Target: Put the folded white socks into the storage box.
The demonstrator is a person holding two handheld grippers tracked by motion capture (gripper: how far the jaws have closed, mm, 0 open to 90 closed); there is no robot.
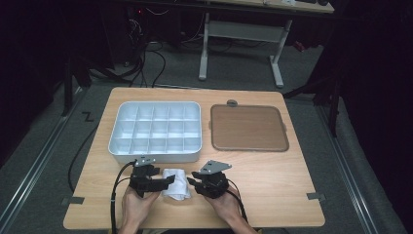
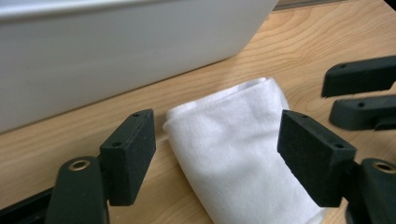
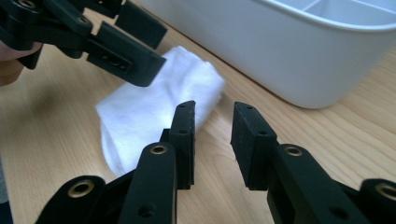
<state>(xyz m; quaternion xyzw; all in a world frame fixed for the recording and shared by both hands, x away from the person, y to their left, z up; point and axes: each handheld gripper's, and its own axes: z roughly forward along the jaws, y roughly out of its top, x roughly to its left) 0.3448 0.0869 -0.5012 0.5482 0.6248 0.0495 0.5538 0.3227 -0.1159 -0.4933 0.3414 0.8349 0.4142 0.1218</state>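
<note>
A folded white cloth [image 1: 176, 183] lies on the wooden table [image 1: 272, 175], just in front of the white compartment box [image 1: 156, 157]. My left gripper [image 1: 168, 181] is open, and its pads stand on either side of the cloth [image 2: 233, 144] without pressing on it. From the right, my right gripper [image 1: 191, 180] points at the cloth's other end. It is open by a narrow gap with nothing between its jaws [image 3: 215, 121], and its left pad lies beside the cloth [image 3: 140, 112]. In the right gripper view, the left gripper [image 3: 161, 46] reaches over the cloth's far side.
The white box [image 2: 116, 46] has several empty compartments and stands close behind both grippers. A flat brown tray [image 1: 248, 127] lies to the box's right. Beyond the table are the legs of a desk [image 1: 277, 68] and cables on the floor.
</note>
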